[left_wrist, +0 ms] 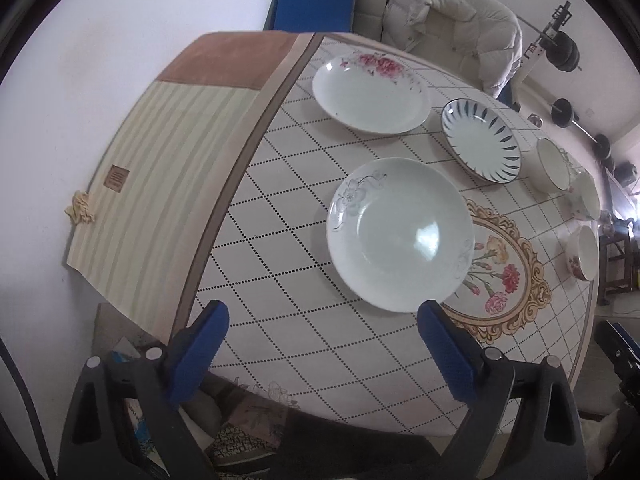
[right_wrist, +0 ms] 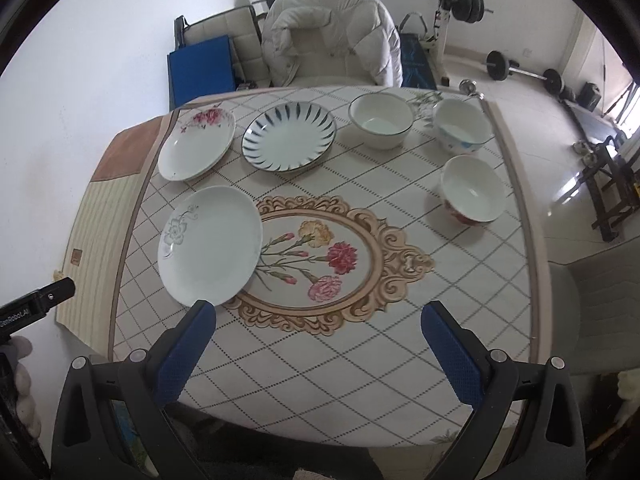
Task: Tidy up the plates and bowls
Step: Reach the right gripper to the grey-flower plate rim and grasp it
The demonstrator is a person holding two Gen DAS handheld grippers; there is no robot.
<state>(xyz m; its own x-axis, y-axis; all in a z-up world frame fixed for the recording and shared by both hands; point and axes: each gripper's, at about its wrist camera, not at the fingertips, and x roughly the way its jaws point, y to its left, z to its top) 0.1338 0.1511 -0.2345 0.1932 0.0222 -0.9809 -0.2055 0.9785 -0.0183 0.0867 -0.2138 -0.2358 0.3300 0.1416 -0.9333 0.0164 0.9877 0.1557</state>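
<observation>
The left gripper [left_wrist: 322, 322] is hanging wide open and holding nothing, low in its frame, just below the grey-flower plate [left_wrist: 400, 234]; the right gripper [right_wrist: 318, 322] is gaping equally, empty, over the table [right_wrist: 360, 380]; the pink-flower plate [right_wrist: 196, 144] and striped plate [right_wrist: 289, 136] are sitting upper left, apart; three bowls [right_wrist: 380, 125] are clustering upper right, none stacked.
</observation>
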